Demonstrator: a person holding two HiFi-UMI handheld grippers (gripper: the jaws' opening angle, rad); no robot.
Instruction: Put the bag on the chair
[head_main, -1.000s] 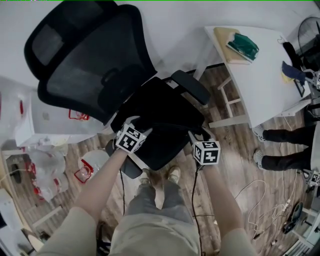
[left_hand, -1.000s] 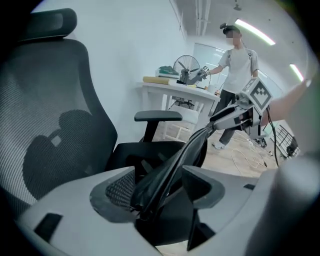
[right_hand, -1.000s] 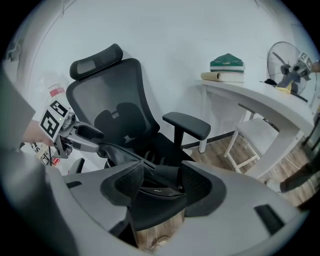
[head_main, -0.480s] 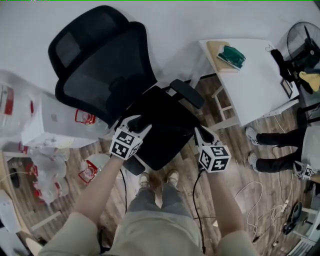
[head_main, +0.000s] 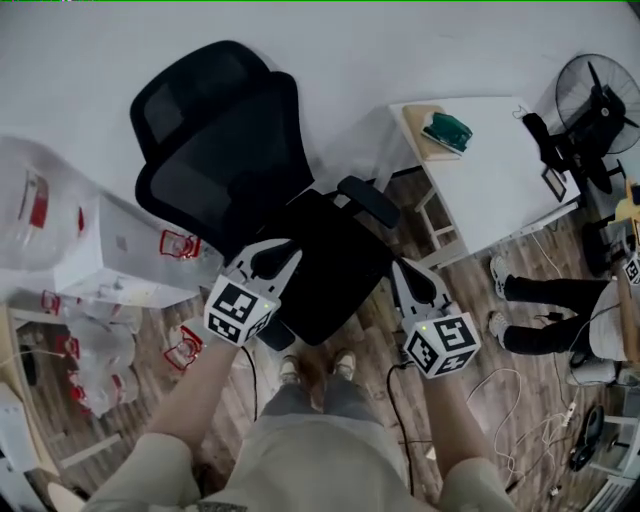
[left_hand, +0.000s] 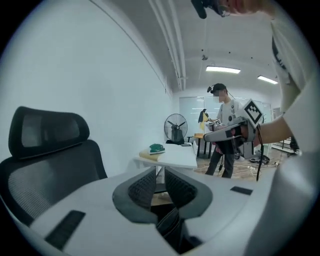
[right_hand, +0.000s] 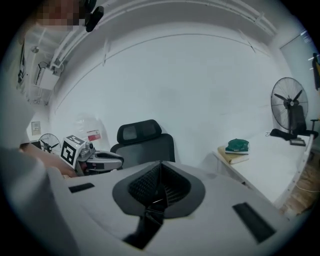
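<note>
Black on black down there: the bag lies flat on the chair seat, and I can't cleanly separate its outline from the cushion, though its near edge looks close to the seat's front lip. Both grippers are up and clear of it. The left gripper has just been closing, its fingers now down to a thin slit with nothing between them. The right gripper has its fingers pressed together, empty too. So the job looks done, and the risks are all about undoing it. If that near edge does overhang, the bag could slide off the front with nobody holding it. The chair looks like the swivel kind, so a knock from a knee or a gripper against the armrest might turn it and tip the bag off. Watch the cable under the right gripper as well, since it hangs close to the seat and could snag.
</note>
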